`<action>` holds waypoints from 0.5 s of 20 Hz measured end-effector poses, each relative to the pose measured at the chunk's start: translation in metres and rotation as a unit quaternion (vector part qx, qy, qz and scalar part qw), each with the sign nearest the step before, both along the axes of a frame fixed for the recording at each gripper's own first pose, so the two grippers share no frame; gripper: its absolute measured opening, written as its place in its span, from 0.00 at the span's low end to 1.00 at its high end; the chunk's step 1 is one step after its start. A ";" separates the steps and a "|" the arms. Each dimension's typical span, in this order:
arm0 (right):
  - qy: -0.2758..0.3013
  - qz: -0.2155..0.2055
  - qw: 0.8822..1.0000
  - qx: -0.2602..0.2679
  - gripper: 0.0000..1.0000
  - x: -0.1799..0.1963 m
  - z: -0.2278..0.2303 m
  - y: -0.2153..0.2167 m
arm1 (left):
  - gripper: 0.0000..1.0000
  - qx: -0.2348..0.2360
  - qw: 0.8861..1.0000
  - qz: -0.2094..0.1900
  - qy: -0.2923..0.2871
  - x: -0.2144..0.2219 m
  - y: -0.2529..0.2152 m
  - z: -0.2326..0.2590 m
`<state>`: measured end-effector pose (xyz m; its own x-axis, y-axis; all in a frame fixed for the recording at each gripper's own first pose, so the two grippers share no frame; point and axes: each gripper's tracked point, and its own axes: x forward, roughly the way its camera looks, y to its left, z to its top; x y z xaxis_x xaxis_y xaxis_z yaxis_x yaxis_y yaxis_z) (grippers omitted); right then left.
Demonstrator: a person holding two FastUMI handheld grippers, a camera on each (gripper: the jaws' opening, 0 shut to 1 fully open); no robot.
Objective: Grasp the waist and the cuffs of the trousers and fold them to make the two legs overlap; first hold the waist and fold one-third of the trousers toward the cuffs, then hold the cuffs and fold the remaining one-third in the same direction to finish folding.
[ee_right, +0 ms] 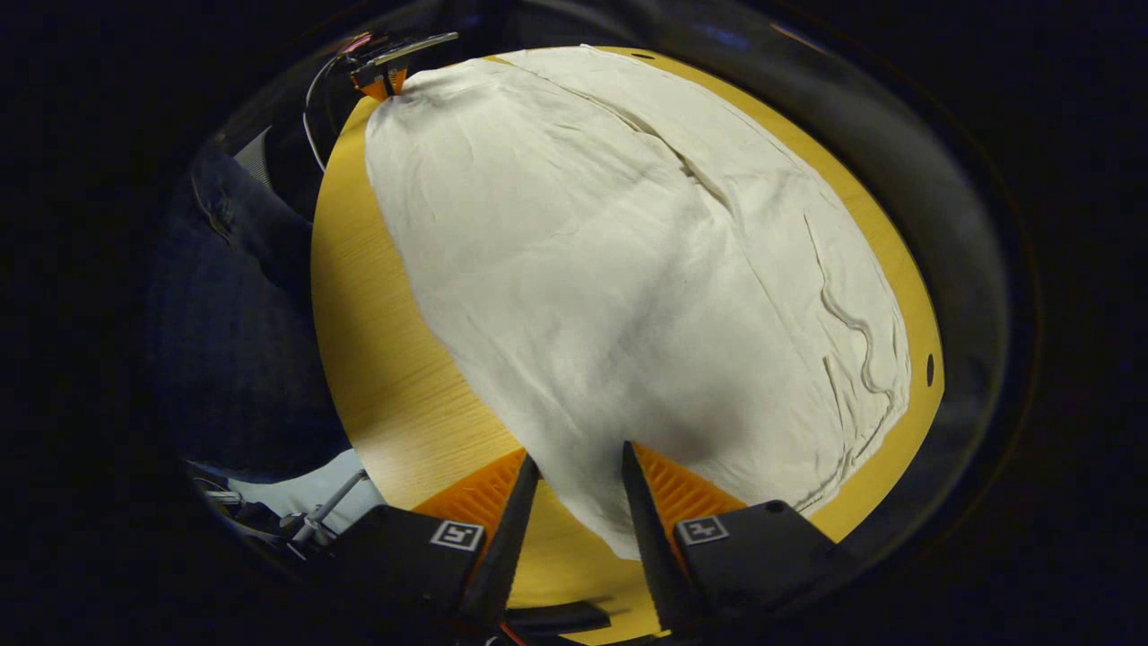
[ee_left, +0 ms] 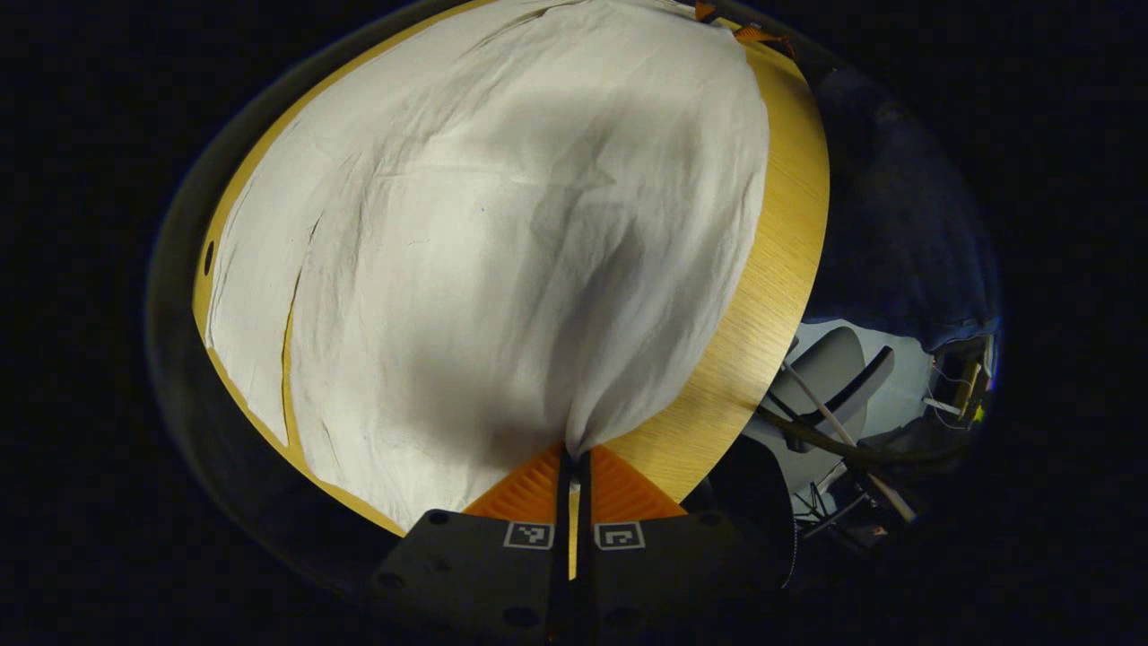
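Pale cream trousers [ee_left: 493,224] lie spread flat over a round wooden table [ee_left: 771,296]. My left gripper [ee_left: 574,453] is shut on a near corner of the cloth, which puckers up into its fingertips. In the right gripper view the trousers [ee_right: 610,269] stretch away across the table [ee_right: 377,359]. My right gripper [ee_right: 578,458] stands open, its two fingers straddling the near edge of the cloth without pressing on it. The left gripper [ee_right: 387,82] appears far off at the top of that view, pinching the opposite corner. A bit of the right gripper [ee_left: 749,34] peeks over the far edge.
A person's dark-clothed legs [ee_left: 897,224] stand close against the table's side, also seen as legs [ee_right: 224,296] in the right gripper view. Beyond them are a pale floor and a grey chair base [ee_left: 834,386]. A small hole [ee_right: 929,369] sits near the table rim.
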<state>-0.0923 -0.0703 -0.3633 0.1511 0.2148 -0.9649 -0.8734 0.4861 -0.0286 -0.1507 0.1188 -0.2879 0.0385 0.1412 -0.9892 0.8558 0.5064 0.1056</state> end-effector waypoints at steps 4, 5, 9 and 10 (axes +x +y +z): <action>-0.017 0.002 1.000 -0.004 0.20 0.012 0.002 -0.002 | 0.02 -0.020 1.000 0.021 -0.009 -0.004 -0.004 0.001; -0.012 -0.003 1.000 -0.007 0.14 0.012 0.003 -0.003 | 0.02 -0.025 0.999 0.026 -0.009 -0.005 -0.005 0.001; -0.026 -0.012 0.999 -0.017 0.05 0.024 0.002 -0.006 | 0.00 -0.026 0.999 0.030 -0.026 -0.001 -0.002 0.002; -0.039 -0.017 0.999 -0.018 0.05 0.025 0.007 -0.004 | 0.00 -0.023 0.999 0.030 -0.039 0.004 -0.001 0.002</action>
